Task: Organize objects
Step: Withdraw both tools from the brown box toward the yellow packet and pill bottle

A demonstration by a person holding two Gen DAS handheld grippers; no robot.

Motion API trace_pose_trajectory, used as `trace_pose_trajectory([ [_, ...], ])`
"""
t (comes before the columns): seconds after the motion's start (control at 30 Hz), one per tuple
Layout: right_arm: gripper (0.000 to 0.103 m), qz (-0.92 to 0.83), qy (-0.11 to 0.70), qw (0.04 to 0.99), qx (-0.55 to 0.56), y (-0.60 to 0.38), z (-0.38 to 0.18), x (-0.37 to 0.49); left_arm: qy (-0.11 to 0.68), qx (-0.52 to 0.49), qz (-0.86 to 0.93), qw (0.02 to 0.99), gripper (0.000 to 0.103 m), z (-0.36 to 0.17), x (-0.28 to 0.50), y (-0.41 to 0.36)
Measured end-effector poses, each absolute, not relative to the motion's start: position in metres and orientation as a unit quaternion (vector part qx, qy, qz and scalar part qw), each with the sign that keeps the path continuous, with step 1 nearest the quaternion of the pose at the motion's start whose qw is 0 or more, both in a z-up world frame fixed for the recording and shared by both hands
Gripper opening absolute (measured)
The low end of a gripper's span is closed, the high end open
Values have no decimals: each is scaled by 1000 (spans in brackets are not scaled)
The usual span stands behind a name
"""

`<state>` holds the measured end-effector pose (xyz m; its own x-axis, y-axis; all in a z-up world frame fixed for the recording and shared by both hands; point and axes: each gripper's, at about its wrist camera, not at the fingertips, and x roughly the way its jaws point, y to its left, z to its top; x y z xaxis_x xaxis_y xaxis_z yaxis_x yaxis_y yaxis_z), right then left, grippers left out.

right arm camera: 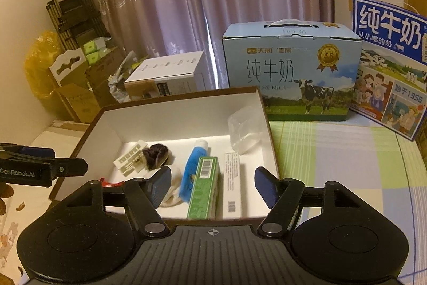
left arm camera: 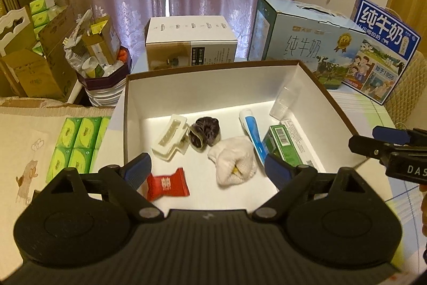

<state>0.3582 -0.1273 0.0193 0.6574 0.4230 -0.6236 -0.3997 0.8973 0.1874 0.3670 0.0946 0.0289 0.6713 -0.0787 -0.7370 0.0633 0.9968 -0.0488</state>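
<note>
Both claws, left claw [left arm camera: 208, 170] and right claw [right arm camera: 212, 184], are hovering released over the brown-rimmed white cardboard box [left arm camera: 213, 82]; the red foil candy packet [left arm camera: 168, 184], beside the left claw's left finger, could slip a careless pinch.

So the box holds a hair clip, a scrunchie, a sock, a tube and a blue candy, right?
Not quite: the candy is red, as the left wrist view shows. The hair clip, scrunchie, sock and tube do lie in the box.

Inside one open box [left arm camera: 128, 108]: one hair clip [left arm camera: 170, 138], one dark scrunchie [left arm camera: 205, 134], one rolled sock [left arm camera: 234, 164], one red candy [left arm camera: 166, 184], one blue tube [left arm camera: 252, 132], one green carton [left arm camera: 284, 146], one clear cup [left arm camera: 284, 102]. Behind it, two milk cartons [left arm camera: 307, 47].
</note>
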Motion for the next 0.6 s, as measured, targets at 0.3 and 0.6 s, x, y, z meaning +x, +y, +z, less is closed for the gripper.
trace_pose_trajectory([
  [0.3, 67, 232, 348, 908, 16, -129, 20, 326, 408, -16, -36, 912, 90, 28, 333, 93],
  [0.6, 67, 235, 353, 905, 21, -133, 18, 303, 413, -22, -40, 910, 90, 26, 306, 87],
])
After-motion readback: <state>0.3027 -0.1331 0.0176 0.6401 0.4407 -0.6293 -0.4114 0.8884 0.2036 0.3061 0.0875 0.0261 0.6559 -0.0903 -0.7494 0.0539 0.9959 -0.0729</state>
